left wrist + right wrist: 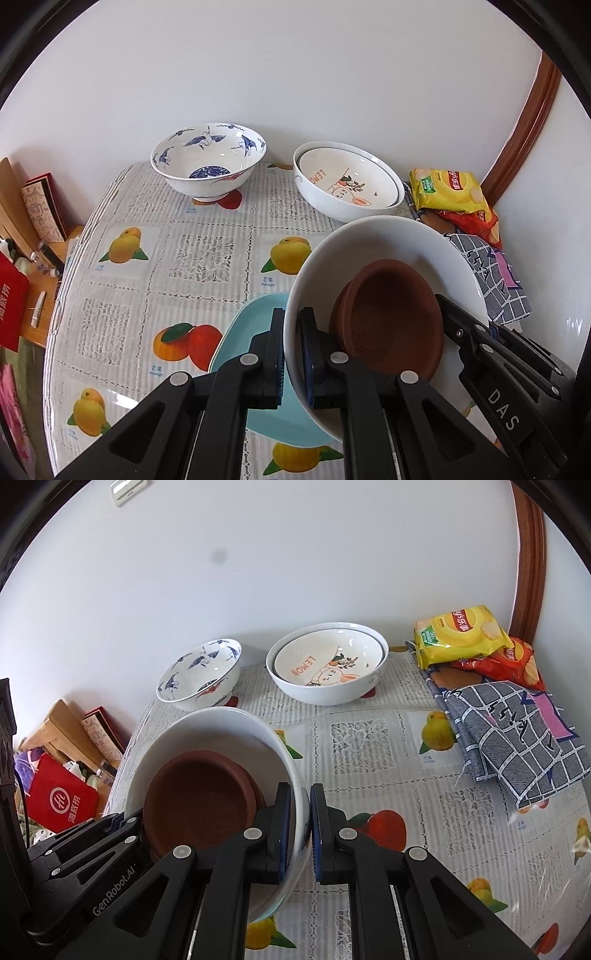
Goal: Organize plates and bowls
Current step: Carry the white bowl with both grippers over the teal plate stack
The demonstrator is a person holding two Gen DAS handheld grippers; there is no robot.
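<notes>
My left gripper (291,354) and right gripper (301,829) each have jaws clamped on opposite rims of the white bowl (388,240), tilted, brown dish (391,317) inside

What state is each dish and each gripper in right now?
Large white bowl: lifted, tilted, gripped on both rims.
Brown dish: lying tilted inside the white bowl.
Teal plate: flat on the table.
Blue crane bowl: upright, empty.
Lemon bowl: nested in another white bowl.
Left gripper: fingers clamped on the rim.
Right gripper: fingers clamped on the opposite rim.
</notes>
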